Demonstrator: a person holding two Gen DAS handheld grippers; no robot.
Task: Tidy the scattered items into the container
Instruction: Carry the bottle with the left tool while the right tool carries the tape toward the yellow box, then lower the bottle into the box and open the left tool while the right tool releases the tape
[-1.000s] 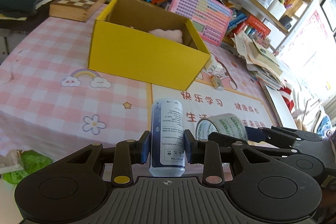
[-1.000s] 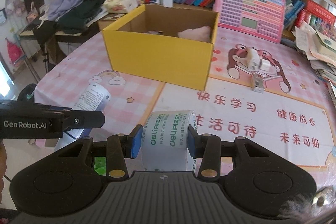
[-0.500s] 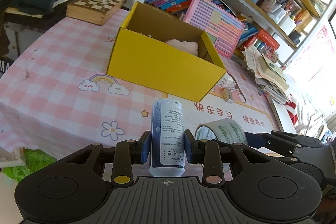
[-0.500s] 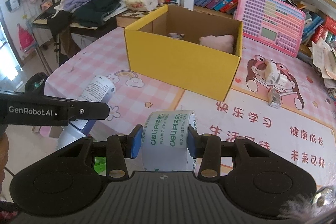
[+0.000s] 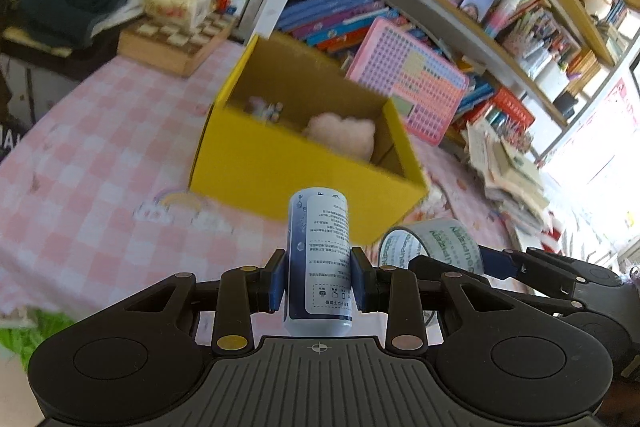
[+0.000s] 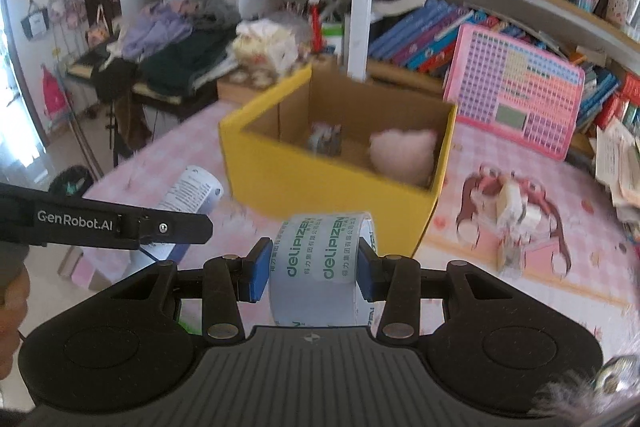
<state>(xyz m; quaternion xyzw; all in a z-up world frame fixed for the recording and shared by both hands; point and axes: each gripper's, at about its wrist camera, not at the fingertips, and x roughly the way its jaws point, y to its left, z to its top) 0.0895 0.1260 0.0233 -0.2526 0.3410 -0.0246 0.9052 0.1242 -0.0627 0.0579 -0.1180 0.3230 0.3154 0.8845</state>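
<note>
Both hands have lifted and moved nearer the yellow box [image 5: 304,179]. The left gripper [image 5: 318,281] jaws clamp a blue bottle [image 5: 319,259]; the right gripper [image 6: 314,273] jaws clamp a tape roll [image 6: 320,267]. Next, probably dropping both in beside the pink plush [image 6: 402,153].

the left gripper [image 5: 319,279] points forward and downward, its blue pads [image 5: 277,281] pressed on both sides of an upright bottle [image 5: 319,259]. the right gripper [image 6: 315,275] sits alongside at its 3 o'clock, tilted down the same way, pads [image 6: 258,275] clamped on a tape roll [image 6: 320,267]. part of a hand [image 6: 14,291] shows at 9 o'clock in the right wrist view.
</note>
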